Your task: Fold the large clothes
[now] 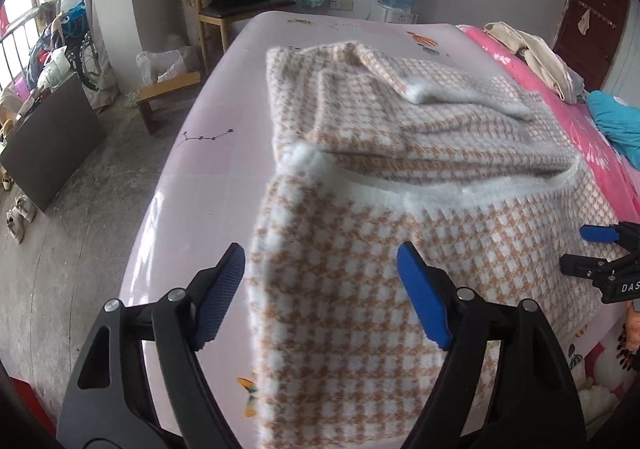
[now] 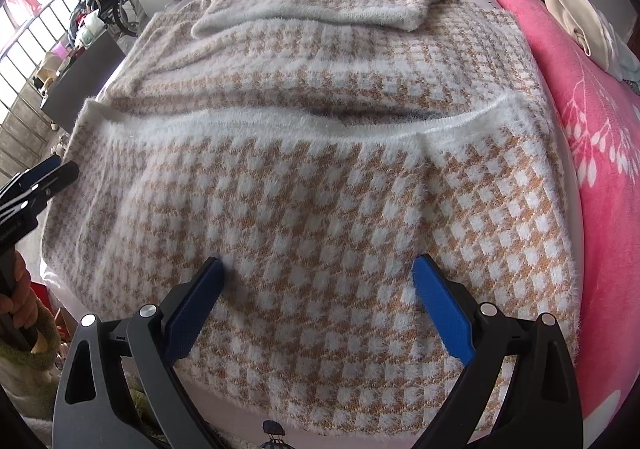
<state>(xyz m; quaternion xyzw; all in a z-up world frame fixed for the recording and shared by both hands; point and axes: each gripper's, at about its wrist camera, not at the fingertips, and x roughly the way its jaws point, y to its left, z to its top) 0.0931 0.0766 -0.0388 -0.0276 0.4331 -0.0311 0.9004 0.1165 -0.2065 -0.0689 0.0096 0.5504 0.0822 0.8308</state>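
A fuzzy houndstooth-knit sweater [image 2: 320, 177], white-trimmed, is spread over a glossy pink sheet [image 1: 208, 153]. Both the left gripper [image 1: 320, 289] and the right gripper [image 2: 320, 301] are held released above it; a ribbed cuff is seen at twelve o'clock.

1. Fuzzy sweater [image 2: 312, 185], tan-and-white houndstooth with white trim, spread flat on the pale bed sheet [image 1: 208, 153].
2. Lower part folded up over the body.
3. One sleeve [image 2: 316, 5] laid across the far end.
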